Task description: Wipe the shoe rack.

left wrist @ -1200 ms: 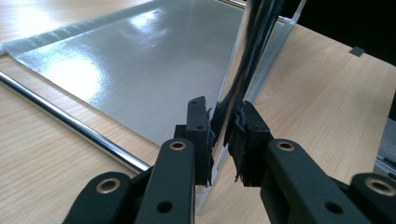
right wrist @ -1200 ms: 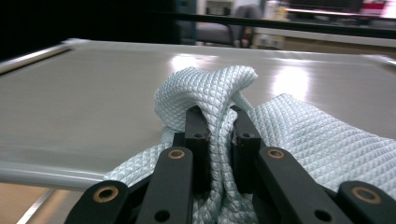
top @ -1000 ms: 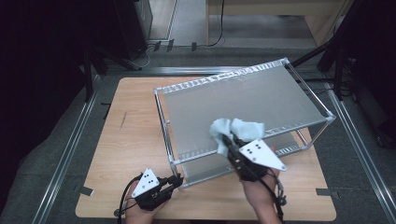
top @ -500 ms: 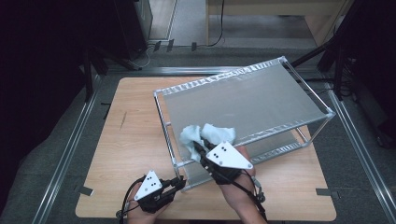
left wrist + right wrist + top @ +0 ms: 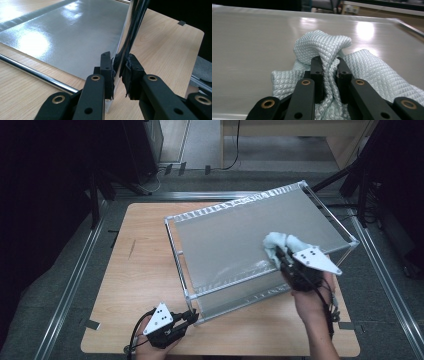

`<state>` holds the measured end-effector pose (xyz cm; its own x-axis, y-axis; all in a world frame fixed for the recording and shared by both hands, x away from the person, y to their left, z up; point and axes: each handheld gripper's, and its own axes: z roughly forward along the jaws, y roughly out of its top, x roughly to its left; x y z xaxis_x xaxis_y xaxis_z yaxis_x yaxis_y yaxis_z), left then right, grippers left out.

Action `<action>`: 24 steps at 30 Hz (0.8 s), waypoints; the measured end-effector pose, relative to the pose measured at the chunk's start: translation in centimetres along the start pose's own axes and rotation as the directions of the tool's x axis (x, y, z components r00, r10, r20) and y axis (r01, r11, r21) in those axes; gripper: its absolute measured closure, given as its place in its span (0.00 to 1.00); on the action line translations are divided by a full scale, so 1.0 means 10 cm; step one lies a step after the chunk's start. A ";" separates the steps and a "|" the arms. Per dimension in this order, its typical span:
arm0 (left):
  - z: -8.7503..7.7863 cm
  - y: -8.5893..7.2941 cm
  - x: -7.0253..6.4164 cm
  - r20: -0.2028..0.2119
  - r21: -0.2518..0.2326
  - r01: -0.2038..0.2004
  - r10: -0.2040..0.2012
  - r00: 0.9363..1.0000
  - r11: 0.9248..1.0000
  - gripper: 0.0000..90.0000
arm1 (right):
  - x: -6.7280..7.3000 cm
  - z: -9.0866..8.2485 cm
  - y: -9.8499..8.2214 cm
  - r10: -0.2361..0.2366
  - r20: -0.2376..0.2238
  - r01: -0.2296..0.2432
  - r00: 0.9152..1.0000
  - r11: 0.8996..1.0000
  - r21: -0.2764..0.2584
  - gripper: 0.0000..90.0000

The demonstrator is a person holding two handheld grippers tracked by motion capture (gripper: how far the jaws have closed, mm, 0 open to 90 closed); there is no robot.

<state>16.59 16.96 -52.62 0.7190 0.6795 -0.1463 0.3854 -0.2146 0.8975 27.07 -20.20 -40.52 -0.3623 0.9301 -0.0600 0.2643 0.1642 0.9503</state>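
A silver shelf-like frame with a shiny grey top panel [image 5: 235,235] stands askew on the wooden table [image 5: 140,270]. A pale blue quilted cloth [image 5: 281,241] lies bunched on the panel's right part. My right gripper [image 5: 281,258] is shut on the cloth; its own view shows the cloth [image 5: 322,43] pinched between the jaws of this gripper [image 5: 329,65] on the panel [image 5: 249,37]. My left gripper [image 5: 192,316] is at the frame's near left corner, shut on the upright corner post [image 5: 132,27], which runs between the jaws of this gripper [image 5: 118,65].
Metal rails [image 5: 75,280] run along both sides of the table. The frame's lower chrome bar [image 5: 32,72] lies close to the left gripper. Bare wood lies left of the frame and along the front edge. Dark equipment stands beyond the table.
My right gripper first slid the cloth leftwards across the panel, then swept it back to the right side. The left gripper has kept its hold on the corner post.
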 end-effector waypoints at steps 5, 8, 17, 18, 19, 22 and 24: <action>0.00 0.00 0.00 0.002 -0.001 0.004 -0.004 1.000 1.000 0.88 | -0.36 0.00 0.00 0.015 0.072 -0.016 0.997 1.000 0.010 0.90; 0.00 -0.01 0.00 0.002 -0.005 0.009 -0.009 1.000 1.000 0.88 | -0.60 0.00 -0.02 0.048 0.137 -0.049 0.989 0.999 0.004 0.90; -0.03 -0.01 0.02 -0.020 -0.008 0.020 -0.020 1.000 1.000 0.88 | -1.07 -0.03 -0.06 0.186 0.252 -0.182 0.950 0.982 -0.040 0.90; -0.03 -0.01 0.04 -0.030 -0.011 0.026 -0.026 0.999 1.000 0.88 | -1.03 -0.03 -0.06 0.180 0.268 -0.176 0.946 0.984 -0.039 0.90; -0.04 -0.01 0.05 -0.038 -0.014 0.035 -0.036 0.999 0.999 0.88 | -0.98 -0.03 -0.07 0.168 0.284 -0.164 0.944 0.986 -0.038 0.90; -0.05 -0.02 0.07 -0.041 -0.014 0.041 -0.041 0.998 0.999 0.87 | -0.79 -0.02 -0.08 0.178 0.239 -0.170 0.955 0.984 -0.052 0.90; -0.04 -0.01 0.05 -0.057 -0.013 0.039 -0.040 0.998 0.999 0.88 | -0.63 0.01 -0.08 0.164 0.183 -0.158 0.969 0.986 -0.050 0.90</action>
<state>16.66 17.57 -52.60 0.6687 0.7265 -0.1579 0.4057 -0.1786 0.8964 29.24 -26.13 -40.96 -0.1441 0.9887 0.0422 0.2729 -0.0013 0.9620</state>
